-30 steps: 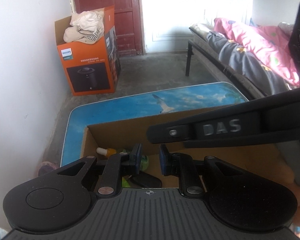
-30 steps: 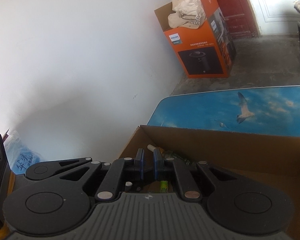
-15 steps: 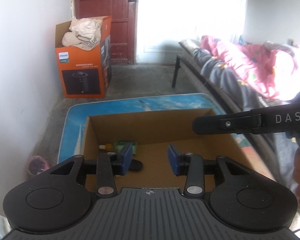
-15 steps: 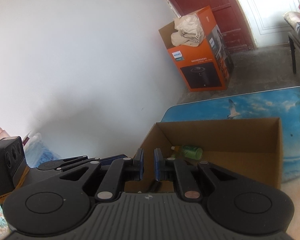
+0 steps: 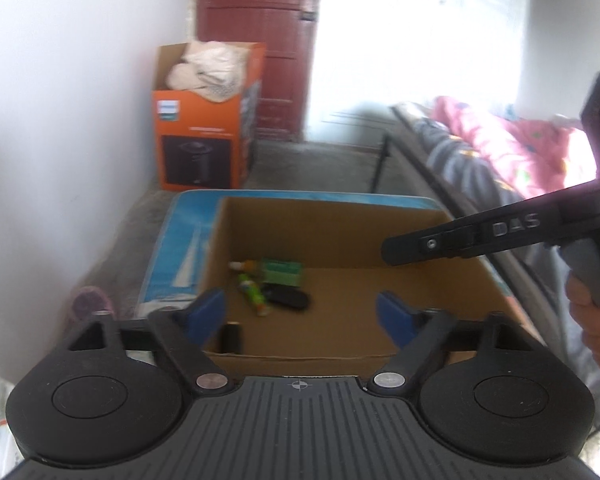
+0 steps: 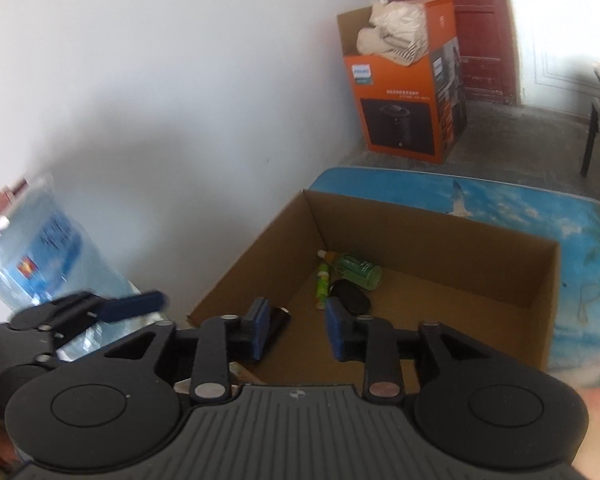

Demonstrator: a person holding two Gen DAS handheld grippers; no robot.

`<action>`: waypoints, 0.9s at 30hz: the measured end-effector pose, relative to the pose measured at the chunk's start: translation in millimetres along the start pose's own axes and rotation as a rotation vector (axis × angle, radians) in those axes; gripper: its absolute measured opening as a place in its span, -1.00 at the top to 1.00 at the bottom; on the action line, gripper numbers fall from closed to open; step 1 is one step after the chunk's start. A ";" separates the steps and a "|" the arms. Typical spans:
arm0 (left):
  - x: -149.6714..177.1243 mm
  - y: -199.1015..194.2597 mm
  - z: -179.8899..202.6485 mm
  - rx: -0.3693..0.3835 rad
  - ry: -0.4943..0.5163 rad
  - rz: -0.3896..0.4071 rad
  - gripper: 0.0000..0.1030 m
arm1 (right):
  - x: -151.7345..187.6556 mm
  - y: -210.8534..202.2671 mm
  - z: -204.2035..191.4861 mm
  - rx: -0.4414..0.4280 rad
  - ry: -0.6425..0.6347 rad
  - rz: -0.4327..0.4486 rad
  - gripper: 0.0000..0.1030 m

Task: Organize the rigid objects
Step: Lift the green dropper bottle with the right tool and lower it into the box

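Inside box [image 6: 440, 236], near left corner: bottle [image 6: 356, 266], tube [image 6: 322, 280], black items; left gripper [image 5: 306, 314] and right gripper [image 6: 294, 330] both opening, empty; risk: low fingers could snag box wall.

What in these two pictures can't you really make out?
- Black item at the box's near corner: right wrist view, the right gripper's finger covers most of it, kind unclear.
- Labels on the green bottle and small tube: too small and blurred in both views.
- Box floor nearest the cameras: hidden behind the gripper bodies.
- Left gripper: jaws opening, nothing between them.
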State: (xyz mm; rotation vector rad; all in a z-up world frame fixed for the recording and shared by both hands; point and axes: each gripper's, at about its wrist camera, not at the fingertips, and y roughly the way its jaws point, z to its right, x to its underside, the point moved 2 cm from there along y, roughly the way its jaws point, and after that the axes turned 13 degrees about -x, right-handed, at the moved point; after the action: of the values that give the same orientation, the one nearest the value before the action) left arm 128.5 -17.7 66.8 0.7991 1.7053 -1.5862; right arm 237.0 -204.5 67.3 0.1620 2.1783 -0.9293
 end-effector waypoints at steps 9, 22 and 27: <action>-7.7 27.7 -50.8 -0.122 -0.046 -0.014 -1.00 | -48.9 153.4 5.9 0.112 -0.249 -0.241 0.17; -6.1 38.5 -83.0 -0.130 -0.095 -0.009 -1.00 | -32.3 256.8 27.7 0.280 -0.510 -0.457 0.38; -4.0 38.2 -84.3 -0.118 -0.090 -0.009 -1.00 | -28.9 267.1 27.8 0.291 -0.574 -0.477 0.37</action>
State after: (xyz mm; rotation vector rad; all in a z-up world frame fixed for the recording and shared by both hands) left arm 156.2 69.2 50.8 0.6531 1.7220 -1.4901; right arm 375.4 -23.7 -78.0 -0.4558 1.5603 -1.3587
